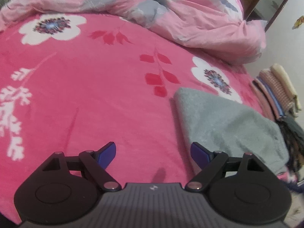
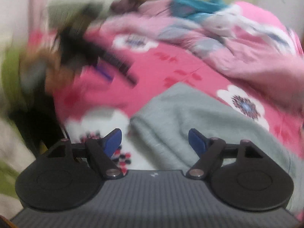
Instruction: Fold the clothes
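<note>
A pale grey fleece garment lies folded flat on the pink floral blanket, with a straight folded edge on its left. My left gripper hovers open over bare blanket just left of that edge, and its right finger overlaps the garment's near corner. In the blurred right wrist view, the same garment lies just ahead. My right gripper stands open above its near left edge with nothing pressed between the blue pads. The black body of the other gripper shows smeared at the upper left, held in a hand.
A crumpled pink and grey quilt is heaped along the far side of the bed. A stack of folded clothes sits past the bed's right edge. A teal cloth lies on the quilt. Wooden furniture stands at the far right.
</note>
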A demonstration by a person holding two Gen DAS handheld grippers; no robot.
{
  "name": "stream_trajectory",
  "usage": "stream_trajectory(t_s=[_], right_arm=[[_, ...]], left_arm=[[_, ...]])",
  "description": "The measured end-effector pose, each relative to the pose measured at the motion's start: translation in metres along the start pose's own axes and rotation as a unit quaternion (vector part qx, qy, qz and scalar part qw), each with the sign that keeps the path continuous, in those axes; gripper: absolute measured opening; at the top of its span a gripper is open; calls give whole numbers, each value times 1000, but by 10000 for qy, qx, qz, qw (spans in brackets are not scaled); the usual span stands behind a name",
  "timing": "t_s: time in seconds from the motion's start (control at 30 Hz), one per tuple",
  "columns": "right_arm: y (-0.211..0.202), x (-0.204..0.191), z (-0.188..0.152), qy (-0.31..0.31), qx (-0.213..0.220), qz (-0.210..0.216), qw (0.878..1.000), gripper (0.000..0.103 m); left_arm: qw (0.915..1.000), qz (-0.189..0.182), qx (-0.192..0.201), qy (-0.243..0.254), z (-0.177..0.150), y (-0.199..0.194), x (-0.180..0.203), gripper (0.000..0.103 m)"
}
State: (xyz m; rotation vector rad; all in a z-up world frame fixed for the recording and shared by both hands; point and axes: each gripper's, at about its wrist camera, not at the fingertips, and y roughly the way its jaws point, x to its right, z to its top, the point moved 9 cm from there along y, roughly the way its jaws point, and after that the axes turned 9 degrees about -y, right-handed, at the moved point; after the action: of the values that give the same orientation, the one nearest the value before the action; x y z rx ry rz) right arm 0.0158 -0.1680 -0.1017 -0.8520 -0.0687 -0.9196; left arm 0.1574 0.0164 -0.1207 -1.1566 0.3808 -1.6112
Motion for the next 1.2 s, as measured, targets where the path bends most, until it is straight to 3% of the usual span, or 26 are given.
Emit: stream_trajectory(t_s=[0.1,0.3,0.43,0.5,0.57,0.6,0.63,0.67,0.9,1.1,1.13,1.2], right_arm=[[24,-26,2,-581,-124,-477,9971,78],[45,-34,14,-495,54,-723,9961,82],[72,-22,3,-426,-156,-928,9947,80],[81,-15,-1,-237,-205,-904,9954,72],[86,-9,-4,-23,-210,-868,9960,47],[87,-7,-4,45,-213,-871,9960,42],[88,-6,-3,84,-213,-896,9957,25],[88,-5,0,65,-226,-950,9952,14],[73,-13,40,-95,-65,-987,9951,11],[83,-59,92,-47,512,-321,9982,10],[92,-68,98,-15,567,-234,9981,10],[112,-82,105,66,587,-81,9982,14]], left_arm=[[9995,-257,-204,-18,2,13,11,86],[9959,-659,-617,22,13,58,40,84],[9943,-656,-843,5,18,91,50,68],[9943,-664,-827,111,19,101,56,62],[9944,-662,-790,214,19,105,61,34],[9945,-657,-777,257,19,107,63,28],[9947,-661,-739,288,19,107,64,15],[9950,-676,-671,303,20,105,65,11],[9939,-1070,-259,-2,46,58,40,8],[9983,-422,339,-207,73,-3,-37,5],[9985,-231,448,-216,77,-10,-51,3],[9974,295,625,-207,81,-17,-82,9]])
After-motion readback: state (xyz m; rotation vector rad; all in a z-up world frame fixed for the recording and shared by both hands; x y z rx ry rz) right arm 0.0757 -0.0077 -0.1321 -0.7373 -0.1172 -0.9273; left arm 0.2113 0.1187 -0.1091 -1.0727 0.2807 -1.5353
